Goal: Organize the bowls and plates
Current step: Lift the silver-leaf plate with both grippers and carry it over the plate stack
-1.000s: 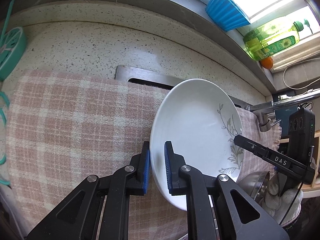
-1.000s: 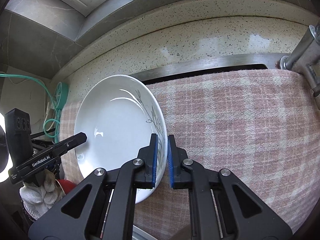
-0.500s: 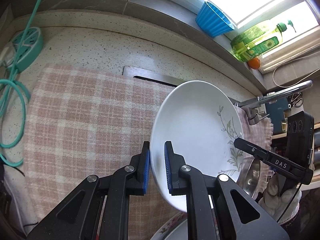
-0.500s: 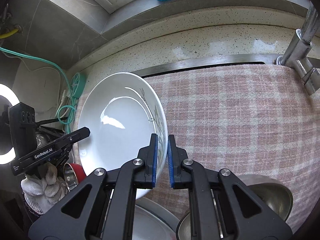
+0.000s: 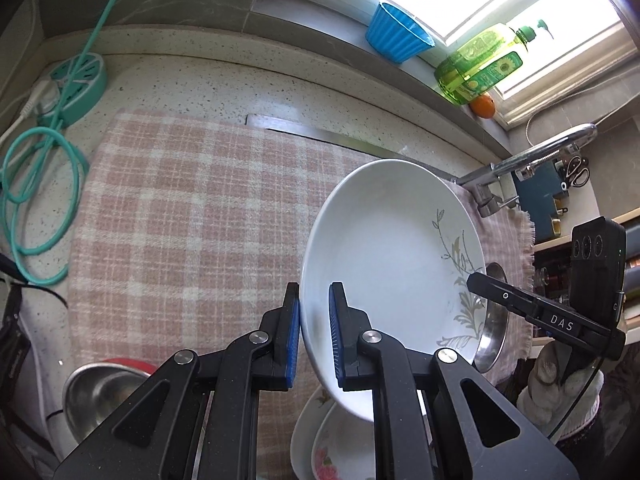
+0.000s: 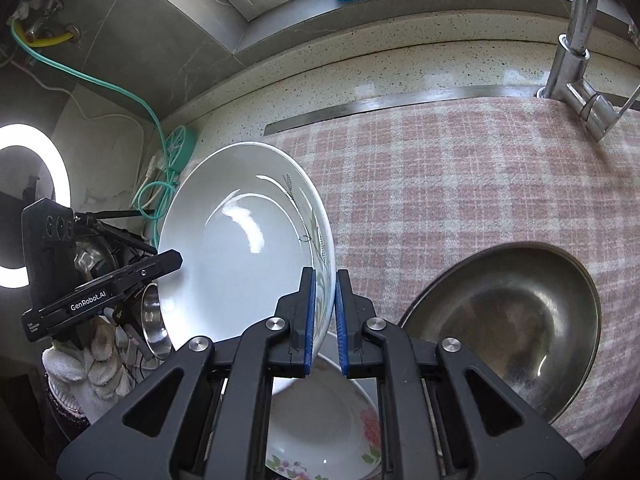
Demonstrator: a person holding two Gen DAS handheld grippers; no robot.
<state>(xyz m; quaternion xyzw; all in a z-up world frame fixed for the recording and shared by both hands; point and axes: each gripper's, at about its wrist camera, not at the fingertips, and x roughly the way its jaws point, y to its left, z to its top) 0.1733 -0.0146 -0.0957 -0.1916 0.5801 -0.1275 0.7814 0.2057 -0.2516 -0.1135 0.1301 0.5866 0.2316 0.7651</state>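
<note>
Held item: white round ceramic plate with grey leaf print (image 5: 390, 248), carried tilted above the pink checked cloth (image 5: 192, 216).
Left gripper (image 5: 314, 336): clamped on the near-left rim.
Right gripper (image 6: 323, 316): clamped on the opposite rim.
Destination (judged): floral-rimmed white dish (image 6: 320, 424), directly below both grippers, equally near each.

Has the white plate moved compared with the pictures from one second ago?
Yes. The white plate, held by both grippers, has come back from the checked cloth and window sill: the blue cup looks farther away, and bowls now appear beneath.
</note>
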